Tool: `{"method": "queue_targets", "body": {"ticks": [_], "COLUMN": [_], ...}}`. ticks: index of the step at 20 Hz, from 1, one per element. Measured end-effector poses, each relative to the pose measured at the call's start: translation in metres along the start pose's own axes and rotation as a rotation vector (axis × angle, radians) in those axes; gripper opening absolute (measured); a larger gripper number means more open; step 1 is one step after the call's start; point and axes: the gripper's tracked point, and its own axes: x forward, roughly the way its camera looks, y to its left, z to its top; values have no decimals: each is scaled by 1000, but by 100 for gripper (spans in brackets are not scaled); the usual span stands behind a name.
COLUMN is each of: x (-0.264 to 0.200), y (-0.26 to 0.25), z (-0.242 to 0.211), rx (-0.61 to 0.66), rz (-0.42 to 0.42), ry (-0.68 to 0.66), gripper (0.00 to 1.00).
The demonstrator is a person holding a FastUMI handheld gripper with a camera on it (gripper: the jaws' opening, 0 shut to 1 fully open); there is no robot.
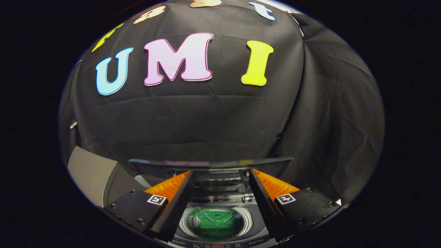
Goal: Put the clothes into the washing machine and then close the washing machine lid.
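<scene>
Gripper (219,174) fingers apart; green clothes (214,224) prob. in washer drum (241,215).

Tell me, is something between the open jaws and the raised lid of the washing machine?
Nothing visible. The gripper is open and empty, the lid stands just ahead of it, and green clothes lie in the drum below.

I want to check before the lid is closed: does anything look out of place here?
Nothing stands out. The green garment lies inside the drum, the lid stands raised, and the open fingers hold nothing.

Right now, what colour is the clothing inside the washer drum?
Green with pale stripes, seen in the gripper view between the open fingers.
</scene>
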Motion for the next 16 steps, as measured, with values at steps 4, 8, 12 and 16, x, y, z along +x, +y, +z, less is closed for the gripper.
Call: {"method": "queue_targets", "body": {"ticks": [4, 8, 12, 16], "x": [26, 58, 77, 82], "y": [2, 9, 10, 9], "z": [20, 24, 7, 1], "rx": [2, 29, 34, 41], "rz": [-1, 20, 4, -9], "ry": [-6, 24, 90, 84], "gripper": [99, 99, 99, 100]}}
